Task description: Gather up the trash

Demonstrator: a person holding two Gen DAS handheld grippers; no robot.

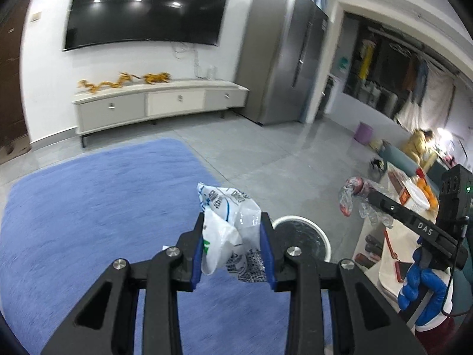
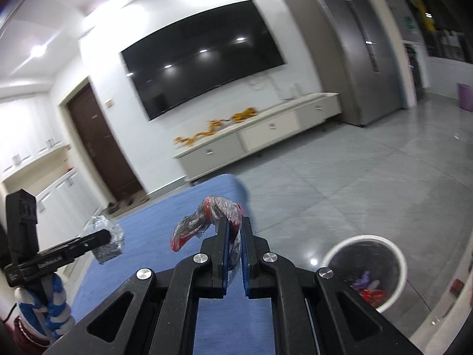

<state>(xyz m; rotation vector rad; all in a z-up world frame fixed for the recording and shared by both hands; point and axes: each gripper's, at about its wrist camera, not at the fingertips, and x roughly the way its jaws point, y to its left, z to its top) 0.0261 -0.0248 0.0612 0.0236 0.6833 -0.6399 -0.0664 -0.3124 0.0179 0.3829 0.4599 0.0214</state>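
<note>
My left gripper [image 1: 233,236] is shut on a crumpled white plastic wrapper [image 1: 229,230] with blue and green print, held in the air above the blue rug [image 1: 88,222]. A round white trash bin [image 1: 304,236] stands just right of it on the floor. My right gripper [image 2: 235,236] is shut on a clear and red plastic wrapper [image 2: 204,219], held above the rug's edge. The bin [image 2: 366,269] is to its lower right, with trash inside. Each gripper shows in the other's view: the right one [image 1: 369,198], the left one [image 2: 109,236].
A low white TV cabinet [image 1: 159,103] with a wall TV [image 1: 147,9] stands across the grey tile floor. A grey fridge [image 1: 283,59] is at the right. A table edge [image 1: 393,236] with items lies right of the bin. A purple bucket [image 1: 363,131] stands far off.
</note>
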